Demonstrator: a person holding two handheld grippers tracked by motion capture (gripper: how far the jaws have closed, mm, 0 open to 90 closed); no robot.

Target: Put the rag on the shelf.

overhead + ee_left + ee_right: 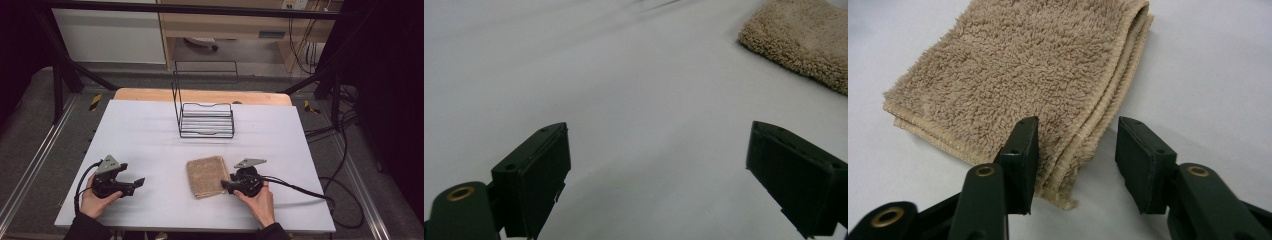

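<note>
— Right gripper point(1075, 165)?
— Jaws part-open, holding nothing. Straddling the near corner of the folded towel point(1018, 75): one finger point(1020, 160) over the pile, the other point(1143, 165) off the edge on bare cloth. Stacked hems between them.

— And from above?
— Same towel point(206, 176) lying flat just ahead of the right gripper point(226, 186), tips at its edge. Left gripper point(136, 184) well apart from it, out to the far side.

— Left gripper point(659, 170), up close?
— Spread wide, empty. One finger point(536, 175) low over the tablecloth point(624, 90), towel point(799, 40) well beyond the other finger.

— Handling?
— Probably light, soft, limp. Terry loops, so good friction, no slipping from the pads. Not fragile. Likely to sag and unfold if lifted by one layer only.

— Where to grip?
— Best guess: at that near corner, all the hems pinched together so the fold keeps. Second grip on the neighbouring corner for carrying flat.

— Surface?
— Pale cloth point(150, 135) over a wooden table point(200, 95), smooth, a few faint creases. Risk of nipping the cloth along with the towel.

— Anything else out there?
— Black wire rack point(206, 119) far beyond both sets of fingers, toward the back edge. Dark frame point(65, 70) around the table, cables point(340, 130) trailing off past the right hand point(260, 200), grey floor, pale cabinets behind.
</note>
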